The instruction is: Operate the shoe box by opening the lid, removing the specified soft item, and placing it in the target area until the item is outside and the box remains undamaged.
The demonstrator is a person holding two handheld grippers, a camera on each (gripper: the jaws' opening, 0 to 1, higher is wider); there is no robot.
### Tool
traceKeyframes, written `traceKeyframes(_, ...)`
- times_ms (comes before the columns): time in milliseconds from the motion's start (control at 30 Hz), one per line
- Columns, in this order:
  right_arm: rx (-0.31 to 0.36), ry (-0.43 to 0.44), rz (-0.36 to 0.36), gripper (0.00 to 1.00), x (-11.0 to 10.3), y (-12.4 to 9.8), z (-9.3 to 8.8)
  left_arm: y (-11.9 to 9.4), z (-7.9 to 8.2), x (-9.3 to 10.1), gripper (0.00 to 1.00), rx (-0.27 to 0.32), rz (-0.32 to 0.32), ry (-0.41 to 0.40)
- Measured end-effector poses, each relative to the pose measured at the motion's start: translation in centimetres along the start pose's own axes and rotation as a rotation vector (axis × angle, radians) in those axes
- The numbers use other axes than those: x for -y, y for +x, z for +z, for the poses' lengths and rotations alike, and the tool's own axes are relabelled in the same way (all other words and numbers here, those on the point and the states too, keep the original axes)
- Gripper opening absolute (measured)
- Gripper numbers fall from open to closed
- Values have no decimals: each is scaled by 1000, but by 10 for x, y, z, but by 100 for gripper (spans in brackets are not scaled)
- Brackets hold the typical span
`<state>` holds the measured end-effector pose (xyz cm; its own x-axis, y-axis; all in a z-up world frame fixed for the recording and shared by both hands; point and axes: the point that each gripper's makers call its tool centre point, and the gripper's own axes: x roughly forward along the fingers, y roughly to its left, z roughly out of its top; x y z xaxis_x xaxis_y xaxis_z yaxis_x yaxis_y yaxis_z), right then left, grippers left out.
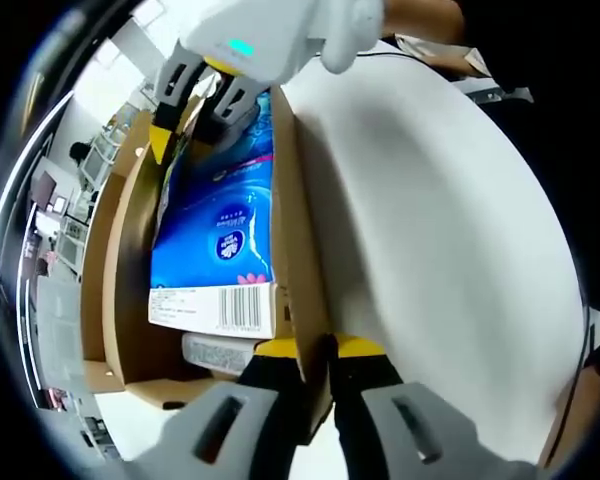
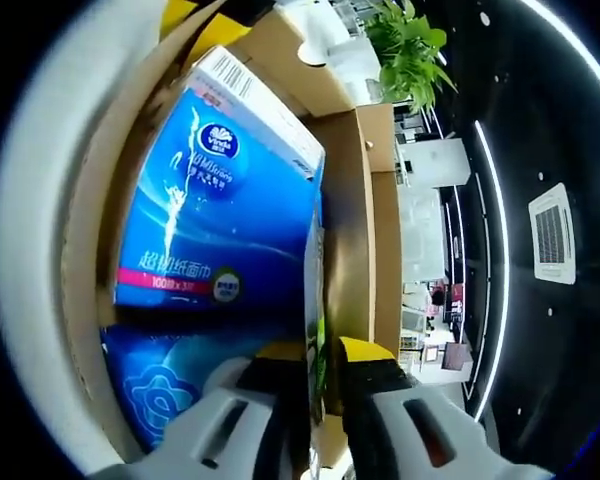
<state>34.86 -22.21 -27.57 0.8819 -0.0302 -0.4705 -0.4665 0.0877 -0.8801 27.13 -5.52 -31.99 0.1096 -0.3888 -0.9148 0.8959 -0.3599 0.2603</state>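
An open brown cardboard shoe box [image 1: 290,200] lies on a white table [image 1: 450,220]. Inside it rests a blue pack of tissues [image 1: 220,230] with a barcode on its near end. My left gripper [image 1: 318,350] is shut on the box's side wall, which stands between its yellow-tipped fingers. The right gripper [image 1: 195,105] reaches in from the top and pinches the pack's far end. In the right gripper view, the right gripper [image 2: 320,352] is shut on the thin edge of the blue pack [image 2: 220,210], beside the box wall [image 2: 350,220]. The left gripper's yellow tips [image 2: 205,25] show at the top.
A second blue wrapped bundle [image 2: 165,385] lies lower in the box. Beyond the box are a potted green plant [image 2: 410,50], white furniture and room lights. A dark-clothed person [image 1: 560,90] stands at the table's far side.
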Motion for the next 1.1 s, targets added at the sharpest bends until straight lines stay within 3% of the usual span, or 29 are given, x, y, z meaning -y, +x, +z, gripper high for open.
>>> traceKeyframes(200, -2, -6, 21, 4, -3, 0, 0, 0, 0, 0, 7, -2, 1, 0)
traceKeyframes(1100, -17, -49, 36, 2, -6, 1, 1, 0, -1, 1, 8, -8, 4, 2)
